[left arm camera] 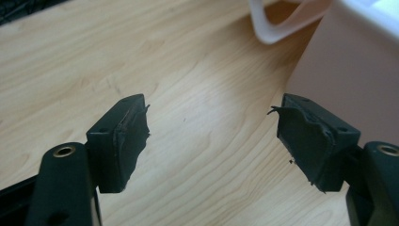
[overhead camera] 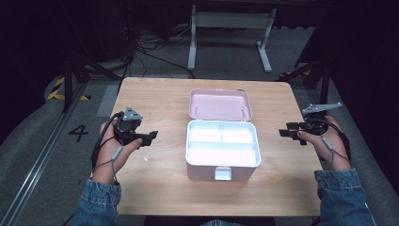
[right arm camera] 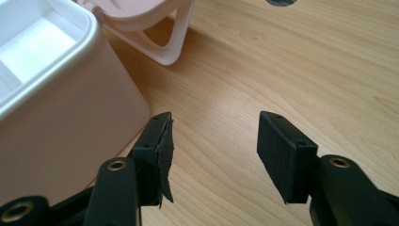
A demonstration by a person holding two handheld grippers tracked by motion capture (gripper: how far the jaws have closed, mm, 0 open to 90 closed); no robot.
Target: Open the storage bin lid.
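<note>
Pink storage box (overhead camera: 222, 149) at the centre of the table (overhead camera: 155, 183), lid already open and compartments empty; left tool (overhead camera: 149, 137) and right tool (overhead camera: 283, 133) flank it, jaws apart, nothing yet grasped.

One pale pink plastic box (overhead camera: 223, 157) sits on the one light wooden surface (overhead camera: 155, 193), its single hinged pink lid (overhead camera: 220, 104) open at the far side. Inside are three white compartments. One white latch (overhead camera: 223, 173) is at the near side. Two black claws: left claw (overhead camera: 149, 136), right claw (overhead camera: 284, 132).
</note>
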